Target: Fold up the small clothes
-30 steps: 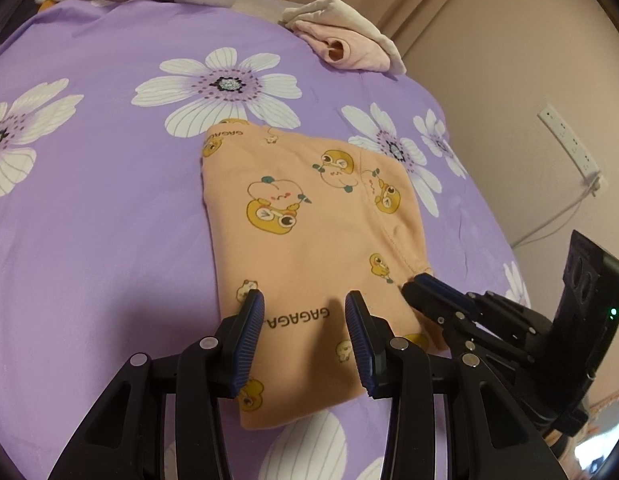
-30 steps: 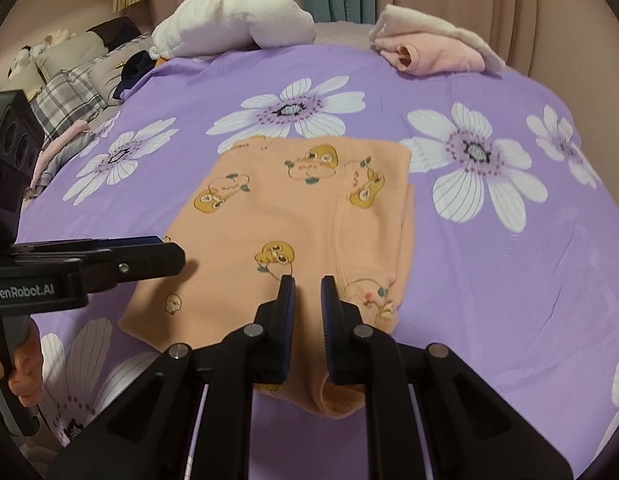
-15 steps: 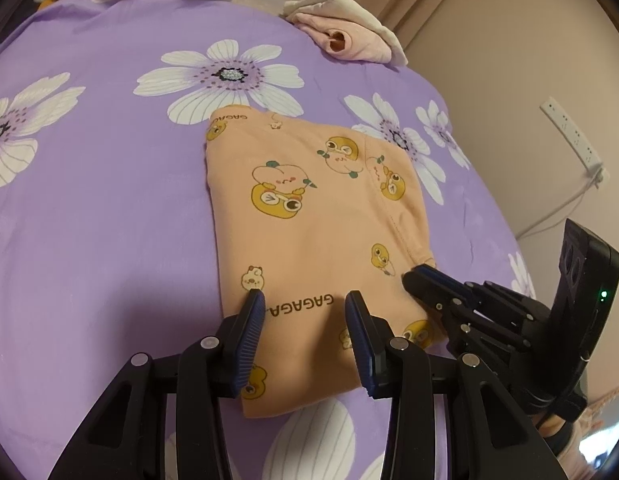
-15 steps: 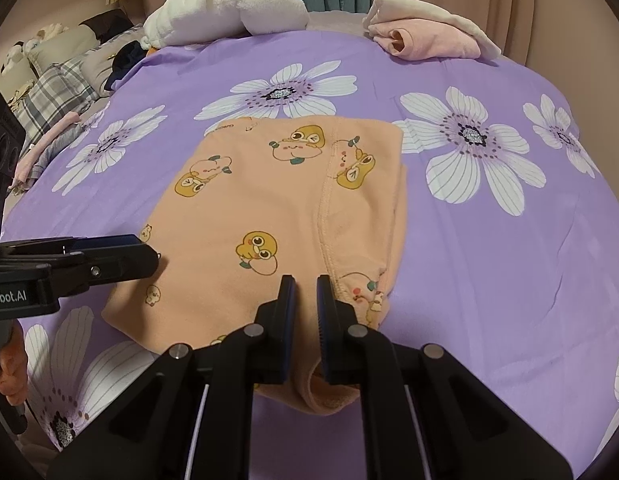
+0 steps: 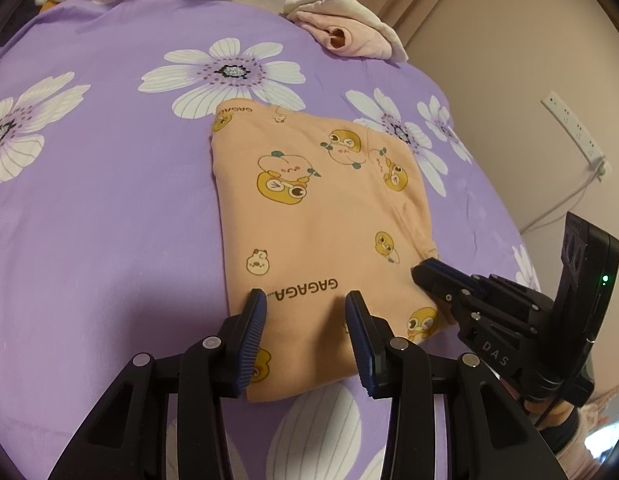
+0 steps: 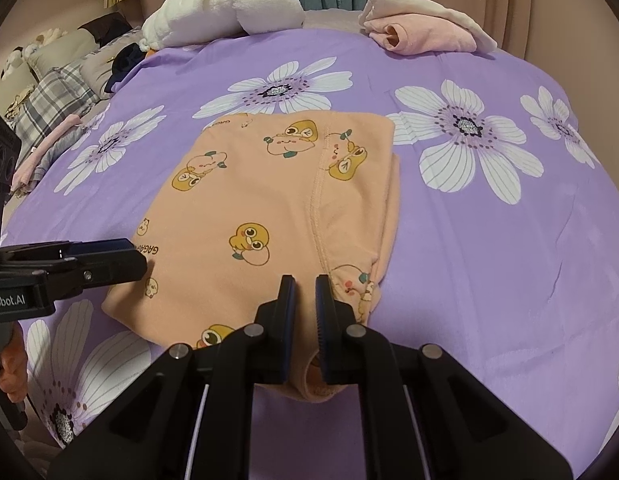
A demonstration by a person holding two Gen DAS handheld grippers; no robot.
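Note:
An orange garment printed with yellow ducks lies folded into a rough rectangle on the purple flowered bedsheet. My left gripper is open, its blue-padded fingers standing apart over the garment's near left edge. In the right wrist view the garment fills the middle. There my right gripper is shut on the near right hem, which bunches up under the fingers. The right gripper also shows from the side at that corner, and the left gripper shows at the garment's left edge.
A folded pink and cream pile sits at the bed's far right edge. A white rolled blanket lies at the back, with plaid pillows far left. A wall socket strip with a cable is on the right.
The right gripper's jaws have narrowed onto the garment's near hem, and both views have edged slightly closer to the garment. The left gripper's jaws keep the same gap.

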